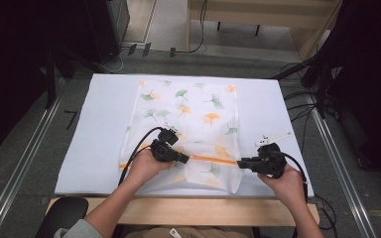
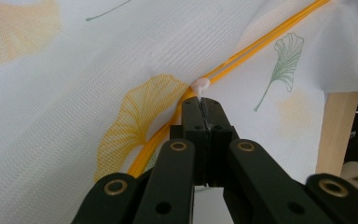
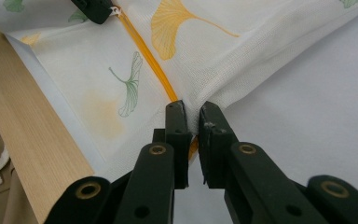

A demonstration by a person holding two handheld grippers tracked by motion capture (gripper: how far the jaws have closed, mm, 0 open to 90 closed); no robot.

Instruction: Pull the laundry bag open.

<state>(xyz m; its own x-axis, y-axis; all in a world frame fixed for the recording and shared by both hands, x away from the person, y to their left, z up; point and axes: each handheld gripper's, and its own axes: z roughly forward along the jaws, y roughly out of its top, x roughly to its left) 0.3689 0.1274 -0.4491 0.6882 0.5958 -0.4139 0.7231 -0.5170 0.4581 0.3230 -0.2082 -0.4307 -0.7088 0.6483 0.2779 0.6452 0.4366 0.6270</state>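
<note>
A white mesh bag [image 1: 188, 119] printed with ginkgo leaves lies flat on the white table cover [image 1: 99, 134]. An orange zipper [image 1: 213, 159] runs across its near end. My left gripper [image 1: 186, 159] is shut on the small white zipper pull [image 2: 200, 85], which sticks out just past its tips [image 2: 202, 105]. My right gripper [image 1: 240, 162] is at the bag's right edge, where the zipper [image 3: 144, 51] ends. It is shut on the bunched mesh [image 3: 242, 51] between its jaws [image 3: 193, 112]. The left gripper [image 3: 95, 9] shows far up the zipper in the right gripper view.
The wooden table edge [image 1: 188, 210] runs along the near side under the cover. A small white clip-like piece [image 1: 273, 138] lies just beyond my right gripper. Cables [image 1: 302, 99] and dark stands crowd the floor on the right, and metal rails [image 1: 25, 158] flank the table.
</note>
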